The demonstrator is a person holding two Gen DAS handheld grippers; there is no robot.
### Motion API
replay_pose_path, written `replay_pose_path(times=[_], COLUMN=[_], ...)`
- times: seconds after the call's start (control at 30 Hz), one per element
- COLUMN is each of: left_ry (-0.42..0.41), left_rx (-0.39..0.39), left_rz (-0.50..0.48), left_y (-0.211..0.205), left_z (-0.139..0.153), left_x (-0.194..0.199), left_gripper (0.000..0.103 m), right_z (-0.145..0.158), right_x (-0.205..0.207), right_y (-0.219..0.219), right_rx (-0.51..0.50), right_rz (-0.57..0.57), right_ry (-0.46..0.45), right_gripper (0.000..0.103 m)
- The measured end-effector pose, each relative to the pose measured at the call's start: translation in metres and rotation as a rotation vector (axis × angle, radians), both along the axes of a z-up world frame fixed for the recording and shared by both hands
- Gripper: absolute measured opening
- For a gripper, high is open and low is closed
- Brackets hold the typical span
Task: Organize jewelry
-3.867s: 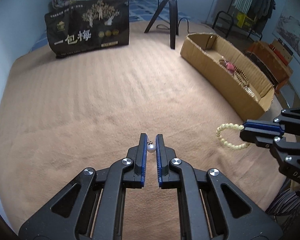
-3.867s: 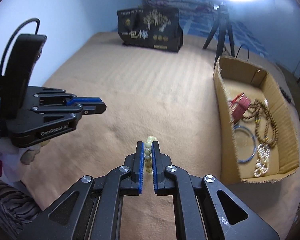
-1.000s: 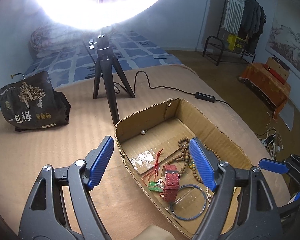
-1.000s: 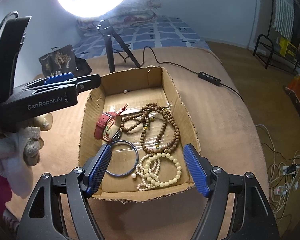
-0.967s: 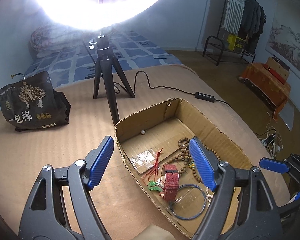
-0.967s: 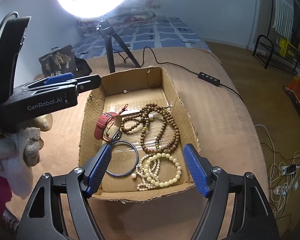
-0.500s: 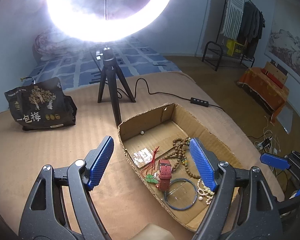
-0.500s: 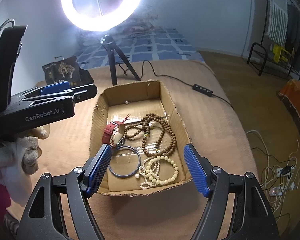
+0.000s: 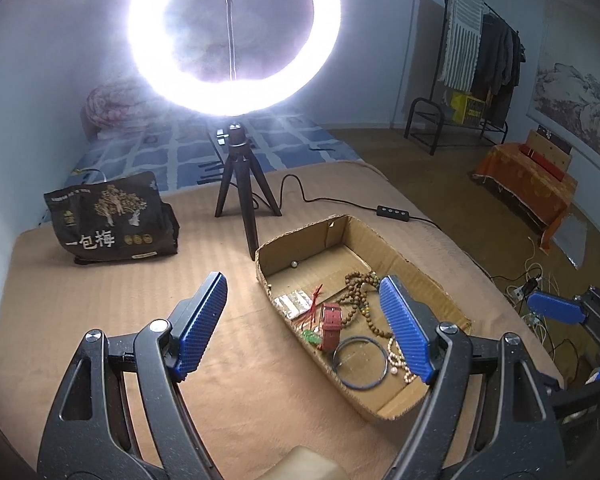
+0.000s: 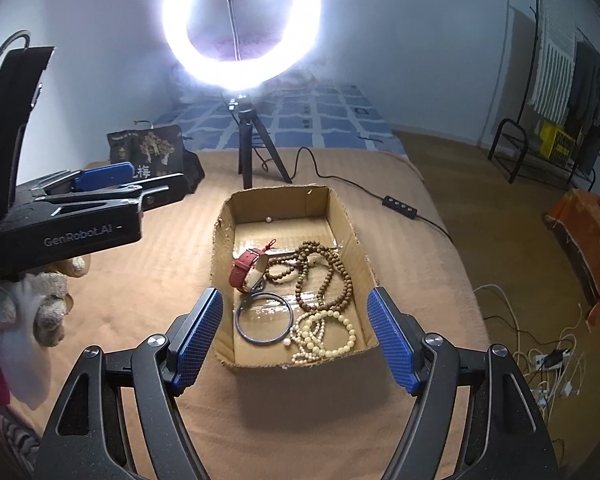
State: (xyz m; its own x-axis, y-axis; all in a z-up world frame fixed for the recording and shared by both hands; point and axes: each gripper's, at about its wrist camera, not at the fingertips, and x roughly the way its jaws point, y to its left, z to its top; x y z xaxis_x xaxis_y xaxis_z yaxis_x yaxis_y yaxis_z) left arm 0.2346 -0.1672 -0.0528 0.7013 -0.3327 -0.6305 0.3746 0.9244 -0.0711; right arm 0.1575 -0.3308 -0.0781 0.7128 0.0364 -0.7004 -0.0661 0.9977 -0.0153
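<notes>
- Left tool point(image 9: 302, 322): jaws standing wide apart, gripping nothing, hovering above the near left wall of the cardboard box point(image 9: 416, 276).
- Right tool point(image 10: 294, 336): jaws likewise spread wide and carrying nothing, framing the near end of the box from above.
- Box, seen from the right wrist: sitting at 12 o'clock from the right tool on a tan blanket point(image 10: 148, 280); all the visible jewelry is lying inside it.
- Contents at the near end: cream bead bracelets point(image 10: 322, 334) at 1 o'clock from the box centre's near edge, touching a blue bangle point(image 10: 264, 318) to their left; a loose pearl point(image 10: 287, 343) is resting between them.
- Contents mid-box: brown bead strands point(image 10: 320, 276) coiling at centre-right; a red strap watch point(image 10: 246, 266) is leaning at centre-left, with a red tassel cord point(image 10: 270, 245) behind it.
- Far end, 12 o'clock: a single pearl piece point(image 10: 267, 220) is lying apart near the back wall.
- Beyond the box: ring light on tripod point(image 10: 242, 24) at 12 o'clock, dark printed bag point(image 10: 150, 152) at 10 o'clock.
- Progress, as a judgement: nothing is showing loose on the blanket, so the gathering is looking finished or nearly so; at most, tidying the tangled strands inside the box is remaining.
</notes>
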Motion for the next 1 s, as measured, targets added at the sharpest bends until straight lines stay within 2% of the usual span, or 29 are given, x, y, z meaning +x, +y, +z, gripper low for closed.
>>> replay_pose_path(times=[0.2, 0.53, 0.67, 0.77, 1.0], left_ry=[-0.032, -0.067, -0.084, -0.102, -0.098], left_rx=[-0.002, -0.010, -0.019, -0.014, 0.024], left_rz=[0.000, -0.019, -0.026, -0.029, -0.030], left_y=[0.012, 0.031, 0.037, 0.040, 0.043], left_z=[0.015, 0.035, 0.039, 0.042, 0.041], left_x=[-0.030, -0.090, -0.110, -0.124, -0.148], left_gripper=[0.088, 0.090, 0.099, 0.099, 0.100], right_z=[0.009, 0.021, 0.024, 0.025, 0.027], right_x=[-0.019, -0.051, -0.063, -0.070, -0.072], right_y=[0.006, 0.014, 0.012, 0.009, 0.000], right_rx=[-0.015, -0.015, -0.005, -0.005, 0.011], right_rz=[0.005, 0.011, -0.001, -0.016, -0.049], right_ry=[-0.026, -0.068, -0.084, -0.099, -0.109], right_gripper=[0.075, 0.075, 0.075, 0.080, 0.080])
